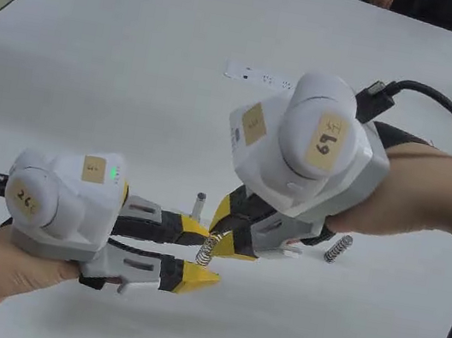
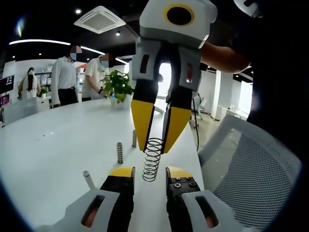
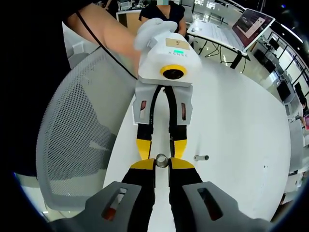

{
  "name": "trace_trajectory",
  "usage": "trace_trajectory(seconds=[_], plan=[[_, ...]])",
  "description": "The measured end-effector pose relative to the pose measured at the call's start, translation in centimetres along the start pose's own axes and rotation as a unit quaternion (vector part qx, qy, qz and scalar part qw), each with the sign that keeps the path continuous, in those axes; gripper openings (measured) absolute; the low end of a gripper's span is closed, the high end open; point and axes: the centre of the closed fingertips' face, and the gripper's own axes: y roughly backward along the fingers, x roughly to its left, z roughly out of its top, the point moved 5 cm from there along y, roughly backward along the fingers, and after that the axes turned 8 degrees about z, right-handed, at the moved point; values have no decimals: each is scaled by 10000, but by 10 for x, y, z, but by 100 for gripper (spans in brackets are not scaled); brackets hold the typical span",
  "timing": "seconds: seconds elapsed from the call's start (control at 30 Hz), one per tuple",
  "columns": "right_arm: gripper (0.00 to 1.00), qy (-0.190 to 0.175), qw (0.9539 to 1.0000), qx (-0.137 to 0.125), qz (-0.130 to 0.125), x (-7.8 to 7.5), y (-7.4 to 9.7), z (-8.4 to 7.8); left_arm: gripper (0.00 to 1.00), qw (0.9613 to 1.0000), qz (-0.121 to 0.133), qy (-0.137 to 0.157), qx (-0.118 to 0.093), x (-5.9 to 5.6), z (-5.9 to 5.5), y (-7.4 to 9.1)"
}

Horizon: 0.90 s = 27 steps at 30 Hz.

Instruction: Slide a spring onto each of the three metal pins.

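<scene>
- Wide white tabletop (image 1: 141,51) in a bright open office, with a potted green plant (image 2: 117,84) and standing people (image 2: 63,79) at its far end.
- Small coiled metal spring (image 2: 152,159) between the two grippers, seen end-on as a ring in the right gripper view.
- Right gripper (image 2: 154,145), reaching down from above in the left gripper view: yellow-tipped jaws closed on the upper end of the coiled metal spring, pinching it.
- Left gripper (image 1: 210,255), low at the left of the head view and aimed rightward: jaws spread, the spring's free lower end hanging between their yellow tips; contact with them not discernible.
- Short metal pin (image 1: 199,206) on the tabletop just beside the left gripper's far jaw, apart from the held spring.
- Second loose spring (image 1: 337,248) on the tabletop near the right forearm, well apart from the pin.
- One more coiled piece (image 2: 134,138) farther back in the left gripper view; bare spring or spring on a pin, impossible to tell.
- Narrow white paper strip (image 1: 259,76) lying flat, far behind both grippers.
- White mesh chair back (image 2: 251,169) beside the tabletop edge.
</scene>
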Motion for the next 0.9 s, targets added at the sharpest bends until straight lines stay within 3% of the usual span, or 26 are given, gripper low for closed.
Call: trace_trajectory(seconds=[0.07,0.37,0.57,0.73,0.9], plan=[[7,-2,10000,-5,-63,-2,1,-1,24,10000,60,-2,-30,2,1,2],[7,-64,9999,48,-115,-2,2,-8,30,9996,278,-7,65,11,-2,12],[7,-118,9998,23,-129,-2,1,-11,44,9983,577,50,89,19,-3,23],[7,-154,9998,15,-147,-2,1,-14,50,9959,896,78,93,26,-7,32],[7,-178,9997,5,-173,-2,1,-16,58,9943,1051,111,101,28,-7,37]])
